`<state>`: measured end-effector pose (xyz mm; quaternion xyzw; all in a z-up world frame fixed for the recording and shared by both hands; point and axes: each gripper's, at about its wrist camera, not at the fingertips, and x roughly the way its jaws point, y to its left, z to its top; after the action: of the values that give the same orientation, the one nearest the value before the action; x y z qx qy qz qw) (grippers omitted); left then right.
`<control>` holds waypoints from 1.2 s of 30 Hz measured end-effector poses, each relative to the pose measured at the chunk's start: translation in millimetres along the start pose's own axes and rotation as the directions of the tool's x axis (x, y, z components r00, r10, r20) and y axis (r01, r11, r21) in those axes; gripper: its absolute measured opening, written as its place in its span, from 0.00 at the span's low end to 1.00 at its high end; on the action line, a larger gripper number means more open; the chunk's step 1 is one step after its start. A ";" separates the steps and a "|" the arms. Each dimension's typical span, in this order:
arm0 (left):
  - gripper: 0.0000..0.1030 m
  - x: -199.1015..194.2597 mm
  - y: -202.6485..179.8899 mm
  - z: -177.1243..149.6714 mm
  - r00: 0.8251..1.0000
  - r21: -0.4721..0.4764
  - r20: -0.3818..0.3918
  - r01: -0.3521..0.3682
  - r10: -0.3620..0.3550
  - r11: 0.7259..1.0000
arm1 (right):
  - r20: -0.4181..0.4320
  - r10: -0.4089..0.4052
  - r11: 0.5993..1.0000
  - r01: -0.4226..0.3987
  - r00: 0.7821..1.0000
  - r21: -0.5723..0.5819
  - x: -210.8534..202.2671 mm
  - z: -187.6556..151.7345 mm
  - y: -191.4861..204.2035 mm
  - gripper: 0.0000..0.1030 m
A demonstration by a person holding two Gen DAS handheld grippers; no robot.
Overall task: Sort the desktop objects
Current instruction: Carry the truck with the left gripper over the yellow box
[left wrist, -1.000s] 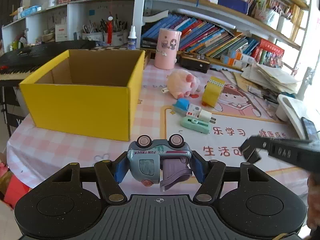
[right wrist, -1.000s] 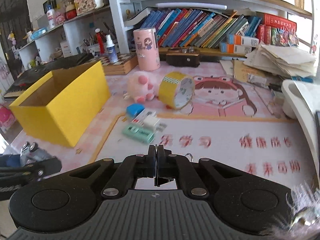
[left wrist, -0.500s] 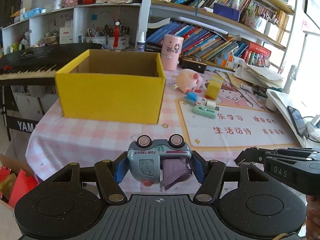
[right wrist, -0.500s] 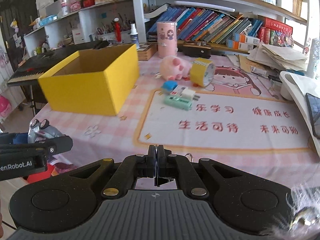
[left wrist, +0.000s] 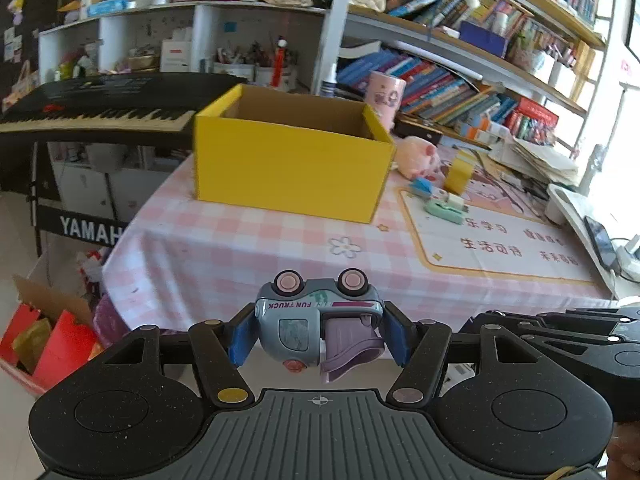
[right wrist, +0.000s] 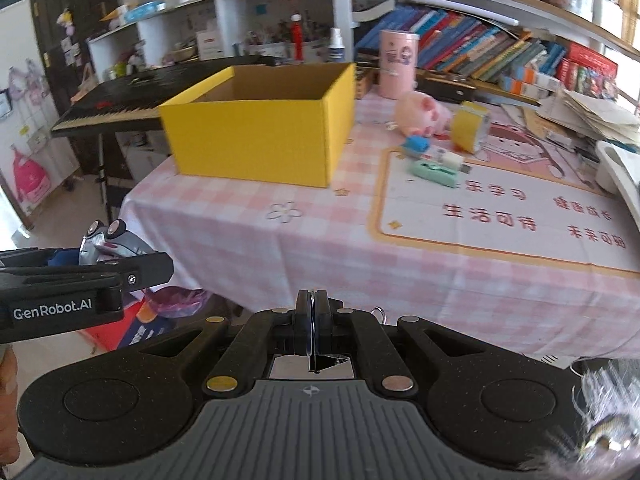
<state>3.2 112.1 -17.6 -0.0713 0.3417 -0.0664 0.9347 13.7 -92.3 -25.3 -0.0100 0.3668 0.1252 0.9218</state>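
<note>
Left gripper (left wrist: 318, 334) is clamped on the toy truck (left wrist: 318, 320) – blue pads (left wrist: 242, 340) press both ends, truck upside down with its pink wheels up and "FUN TRUCK" lettering inverted. Truck and gripper are held in the air, off the near edge of the table (left wrist: 240, 240), well apart from the box (left wrist: 292, 160).

Right gripper (right wrist: 311, 318) is clenched with nothing between its fingers; the two pads meet flat. It also sits off the table's near edge, to the right of the left gripper. From the right wrist view the left gripper (right wrist: 120, 264) shows at lower left with the truck (right wrist: 108, 242) poking up above it.

Landmark – the yellow box, open top, standing on the pink checked cloth at the table's left side; what lies inside cannot be seen from either view.

Right of the box, just beside its far corner: pink plush pig (left wrist: 420, 156). Right of the pig: yellow tape roll (left wrist: 460, 174), on edge. In front of the pig, near the box's right wall: blue eraser-like block (left wrist: 420, 188), a white plug (left wrist: 454, 199), and a mint green item (left wrist: 444, 211) – the three close together on the edge of the mat (left wrist: 500, 240).

Behind the box: pink cup (left wrist: 386, 96). Left of the box, off the table: keyboard (left wrist: 100, 108).
</note>
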 end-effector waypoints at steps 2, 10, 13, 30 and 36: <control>0.62 -3.9 5.1 -1.3 1.000 -0.011 0.009 -0.007 0.007 1.000 | 0.001 0.012 1.000 -0.012 1.000 -0.015 1.0 1.1 8.7 0.02; 0.62 -12.1 23.4 2.1 0.999 -0.033 0.038 -0.028 0.029 0.999 | 0.011 0.047 0.998 -0.046 0.999 -0.049 3.7 6.8 30.1 0.02; 0.62 -12.4 27.4 4.1 0.998 -0.034 0.043 -0.033 0.035 0.999 | 0.016 0.058 0.996 -0.057 0.998 -0.062 5.1 10.5 36.3 0.02; 0.62 -6.6 40.8 26.5 0.994 -0.034 0.071 -0.084 0.086 0.996 | 0.025 0.124 0.989 -0.121 0.992 -0.085 19.2 33.7 49.3 0.02; 0.62 3.2 43.6 46.1 0.991 -0.031 0.087 -0.103 0.105 0.994 | 0.037 0.166 0.983 -0.162 0.986 -0.085 29.7 52.5 49.0 0.02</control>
<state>38.7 158.3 7.5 -0.0685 0.3041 -0.0100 0.9501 58.2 -32.4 -3.5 -0.0147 0.3408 0.2156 0.9150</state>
